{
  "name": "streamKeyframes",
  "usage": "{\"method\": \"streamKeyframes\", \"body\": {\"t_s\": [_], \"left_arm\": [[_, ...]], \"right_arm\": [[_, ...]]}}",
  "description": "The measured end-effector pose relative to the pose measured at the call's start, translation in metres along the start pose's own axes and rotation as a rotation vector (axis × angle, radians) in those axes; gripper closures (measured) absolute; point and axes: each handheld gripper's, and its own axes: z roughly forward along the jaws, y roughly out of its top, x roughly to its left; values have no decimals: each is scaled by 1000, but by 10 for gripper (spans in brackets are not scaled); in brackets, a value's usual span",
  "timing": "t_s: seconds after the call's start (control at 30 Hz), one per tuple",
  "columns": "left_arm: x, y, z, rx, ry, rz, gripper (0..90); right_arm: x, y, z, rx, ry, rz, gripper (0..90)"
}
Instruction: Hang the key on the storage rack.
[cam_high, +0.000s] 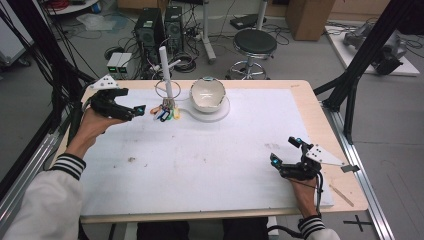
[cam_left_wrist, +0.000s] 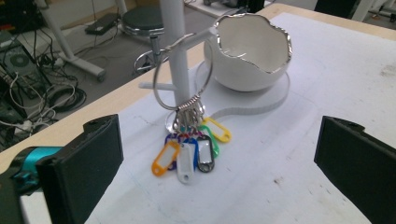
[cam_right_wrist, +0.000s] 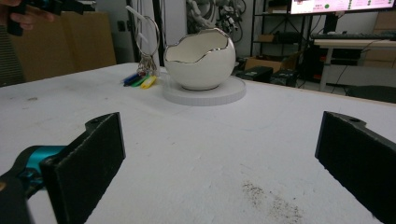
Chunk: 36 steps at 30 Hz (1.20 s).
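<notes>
A white peg stand rises at the back of the table. A metal ring hangs from one of its pegs, and several coloured key tags on it rest on the mat. To the stand's right, a white eggshell-shaped bowl with a silver rim sits on a round white base. My left gripper hovers just left of the tags, open, pointing at them with nothing between the jaws. My right gripper stands open over the mat at the front right, facing the bowl from far off.
A white mat covers most of the wooden table. A thin wooden stick lies at the table's right front corner. Behind the table stand a black stool, computer towers and cables on the floor.
</notes>
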Motion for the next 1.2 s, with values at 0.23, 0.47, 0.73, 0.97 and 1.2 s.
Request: {"method": "streamKeyframes", "body": {"t_s": [0.23,0.47,0.73,0.97,1.2], "left_arm": [[-31,-25,-27,-97,-2,5,17],[-55,-57,-58,-196,9,-2,17],[-68,-103,-72,-266,37,-15,17],[-75,-127,-66,-294,69,-26,17],[-78,-146,-62,-362,104,-37,17]], "right_arm": [[0,0,0,-1,-2,-13,9],[2,0,0,4,-3,-13,10],[2,0,0,2,-4,-18,10],[2,0,0,4,-6,-21,10],[2,0,0,3,-5,-22,10]]}}
